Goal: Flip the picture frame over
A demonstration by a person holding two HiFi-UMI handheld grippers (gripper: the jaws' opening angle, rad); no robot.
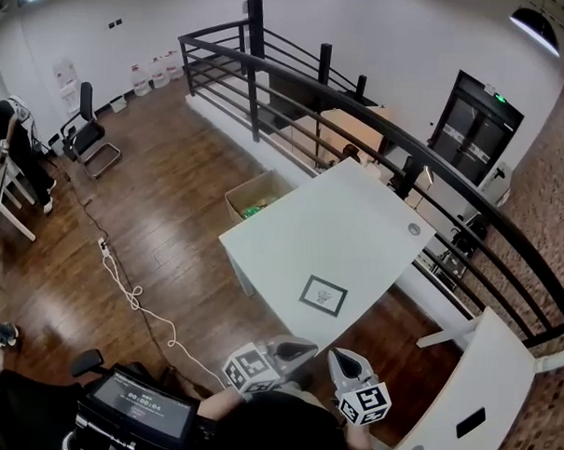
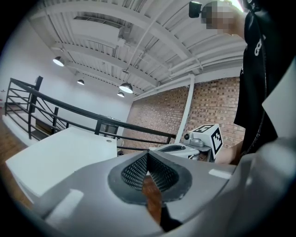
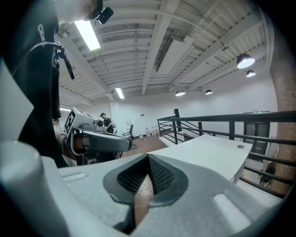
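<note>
Two shut, empty grippers, the left gripper (image 1: 295, 349) and the right gripper (image 1: 343, 362), are being held just off the table's (image 1: 376, 214) near edge; the picture frame (image 1: 323, 295) is lying flat on the table beside that edge, ahead and between them, neither clearly nearer.

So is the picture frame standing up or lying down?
Lying down: the picture frame rests flat on the white table, by its near edge.

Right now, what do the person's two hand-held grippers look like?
Both the left hand-held gripper and the right hand-held gripper are pale grey with dark, mesh-textured pads. Each carries a white cube with black square markers. The person wears a black top.
</note>
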